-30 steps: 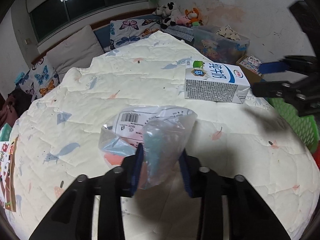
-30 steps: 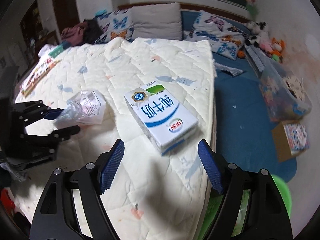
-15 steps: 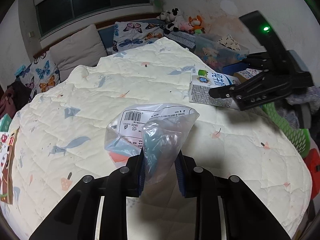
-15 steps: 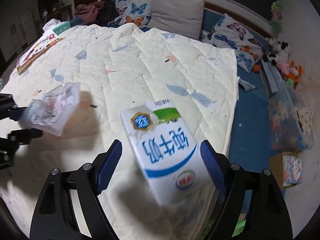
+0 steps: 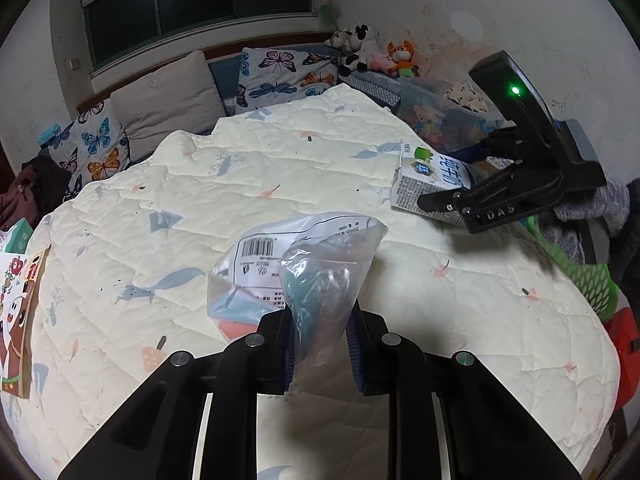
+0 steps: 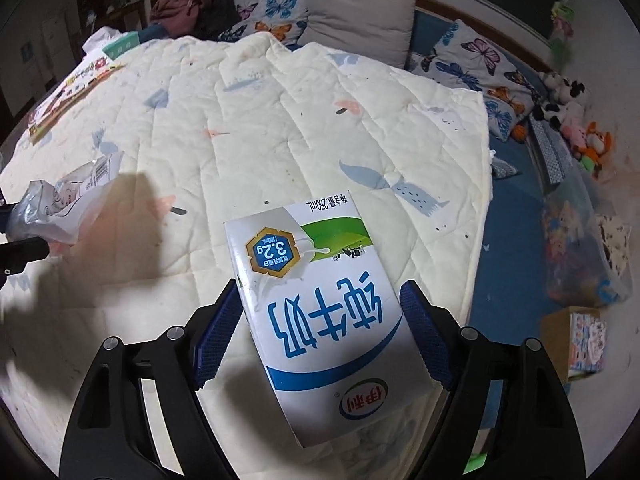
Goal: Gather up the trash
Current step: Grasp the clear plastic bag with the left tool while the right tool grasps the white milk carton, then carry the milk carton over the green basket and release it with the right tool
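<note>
Pinching a crumpled plastic bag [image 5: 308,276] at lower centre, the left gripper [image 5: 320,354] is clamping it; the right gripper [image 6: 320,336] is straddling the milk carton [image 6: 320,320], fingers spread, on the quilt [image 6: 280,120].

Both tools are matte black plastic. The left gripper [image 5: 320,350] has blue ribbed pads and silver round screws on its arms. The right gripper [image 6: 322,338] matches it; in the left view, upper right, its body carries a green light and white letters "DAS".

place: home bedroom | cues: quilted bed [image 5: 280,184]; butterfly pillows [image 5: 288,76]; stuffed toys [image 5: 360,50]
</note>
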`<state>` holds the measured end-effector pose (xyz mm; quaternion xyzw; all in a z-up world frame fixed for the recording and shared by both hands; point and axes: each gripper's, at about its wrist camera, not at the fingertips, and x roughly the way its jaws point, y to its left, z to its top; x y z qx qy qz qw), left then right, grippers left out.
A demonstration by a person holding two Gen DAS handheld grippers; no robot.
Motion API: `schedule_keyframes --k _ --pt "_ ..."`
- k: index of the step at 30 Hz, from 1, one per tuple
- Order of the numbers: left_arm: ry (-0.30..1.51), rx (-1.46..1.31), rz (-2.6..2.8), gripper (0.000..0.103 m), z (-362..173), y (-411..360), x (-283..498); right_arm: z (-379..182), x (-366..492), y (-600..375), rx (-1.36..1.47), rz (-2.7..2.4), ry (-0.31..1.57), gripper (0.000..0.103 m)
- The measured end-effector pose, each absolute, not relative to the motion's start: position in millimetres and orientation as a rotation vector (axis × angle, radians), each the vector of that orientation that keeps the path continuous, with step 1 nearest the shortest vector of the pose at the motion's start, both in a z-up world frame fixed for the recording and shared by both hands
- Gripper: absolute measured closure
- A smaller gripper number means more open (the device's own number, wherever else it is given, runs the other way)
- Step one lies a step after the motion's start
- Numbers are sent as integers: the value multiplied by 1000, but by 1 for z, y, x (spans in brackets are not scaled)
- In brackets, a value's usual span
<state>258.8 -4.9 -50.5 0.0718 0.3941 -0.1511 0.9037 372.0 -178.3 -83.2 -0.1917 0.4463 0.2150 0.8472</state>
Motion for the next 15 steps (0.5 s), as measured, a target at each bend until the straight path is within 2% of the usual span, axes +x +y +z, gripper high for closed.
schedule_keyframes --k 6,15 --pt "789 149 -329 83 -40 -10 248 -64 347 -189 -316 434 925 29" --pt "744 147 -395 84 -20 -33 228 -43 290 -223 -185 367 898 29"
